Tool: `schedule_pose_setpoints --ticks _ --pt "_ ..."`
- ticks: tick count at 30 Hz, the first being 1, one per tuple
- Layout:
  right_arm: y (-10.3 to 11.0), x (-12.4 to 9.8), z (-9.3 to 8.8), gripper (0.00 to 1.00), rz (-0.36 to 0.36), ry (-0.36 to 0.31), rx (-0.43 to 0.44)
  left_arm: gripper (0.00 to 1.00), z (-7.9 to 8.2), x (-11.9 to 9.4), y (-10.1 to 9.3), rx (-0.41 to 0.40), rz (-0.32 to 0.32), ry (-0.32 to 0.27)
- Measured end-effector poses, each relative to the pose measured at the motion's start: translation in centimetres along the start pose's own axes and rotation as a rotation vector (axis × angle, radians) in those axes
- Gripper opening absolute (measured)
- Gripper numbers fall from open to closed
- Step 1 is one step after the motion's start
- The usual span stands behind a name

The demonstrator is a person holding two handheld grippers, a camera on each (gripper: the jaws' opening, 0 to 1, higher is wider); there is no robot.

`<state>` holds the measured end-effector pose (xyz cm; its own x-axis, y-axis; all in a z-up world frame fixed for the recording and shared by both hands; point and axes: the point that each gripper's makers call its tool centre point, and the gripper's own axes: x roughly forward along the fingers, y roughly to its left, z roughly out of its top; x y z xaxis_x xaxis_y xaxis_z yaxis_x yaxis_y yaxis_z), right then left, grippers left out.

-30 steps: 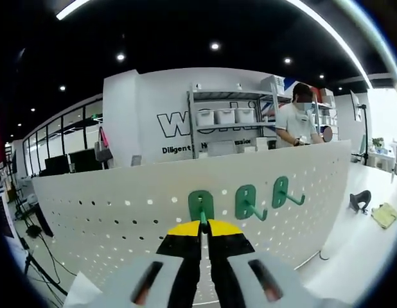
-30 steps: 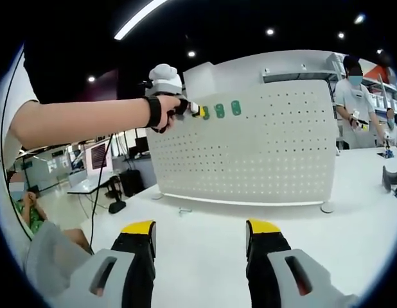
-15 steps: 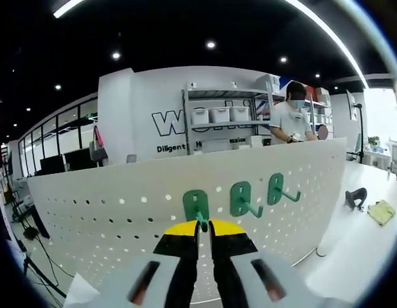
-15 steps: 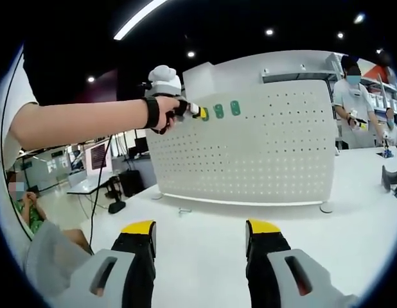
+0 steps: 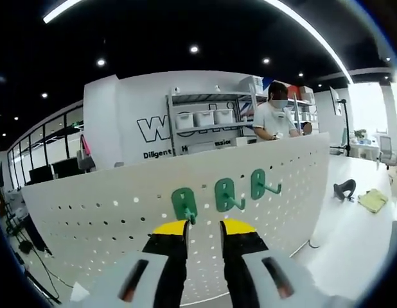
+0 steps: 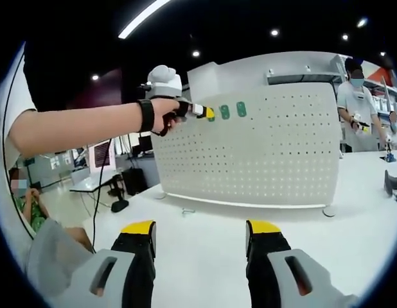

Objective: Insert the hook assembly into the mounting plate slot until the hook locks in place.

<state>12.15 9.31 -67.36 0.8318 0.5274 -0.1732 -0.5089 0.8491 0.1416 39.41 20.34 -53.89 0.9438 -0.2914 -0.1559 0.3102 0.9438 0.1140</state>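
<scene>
Upright on the white counter stands the mounting plate, a wide white pegboard panel pierced with regular rows of small round holes. Three green hooks hang in a row near its top edge: each has a rounded, flat green backing with an oval slot and a short prong that juts out and turns up at the tip. In the left gripper view the leftmost hook sits just beyond the left gripper, whose yellow-tipped black fingers are apart with a clear gap between them and nothing held; the middle hook and the right hook follow to its right. In the right gripper view the same gripper is raised at the panel's upper left in the person's hand, close to the green hooks there. The right gripper hangs low over the bare counter, well apart from the panel, its fingers spread wide and empty. Behind the panel a person stands by a shelving rack.
</scene>
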Motion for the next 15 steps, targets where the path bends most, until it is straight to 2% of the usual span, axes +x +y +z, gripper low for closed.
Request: schedule_pose_setpoints --ticks 13,15 --pt "1.5 0.3 -0.2 0.57 0.017 0.018 -0.01 0.25 -0.9 -1.5 0.3 -0.001 -0.06 0.005" --pt "1.7 0.3 -0.1 0.57 0.017 0.016 -0.012 0.24 -1.5 -1.9 -0.1 -0.021 -0.101 0.02"
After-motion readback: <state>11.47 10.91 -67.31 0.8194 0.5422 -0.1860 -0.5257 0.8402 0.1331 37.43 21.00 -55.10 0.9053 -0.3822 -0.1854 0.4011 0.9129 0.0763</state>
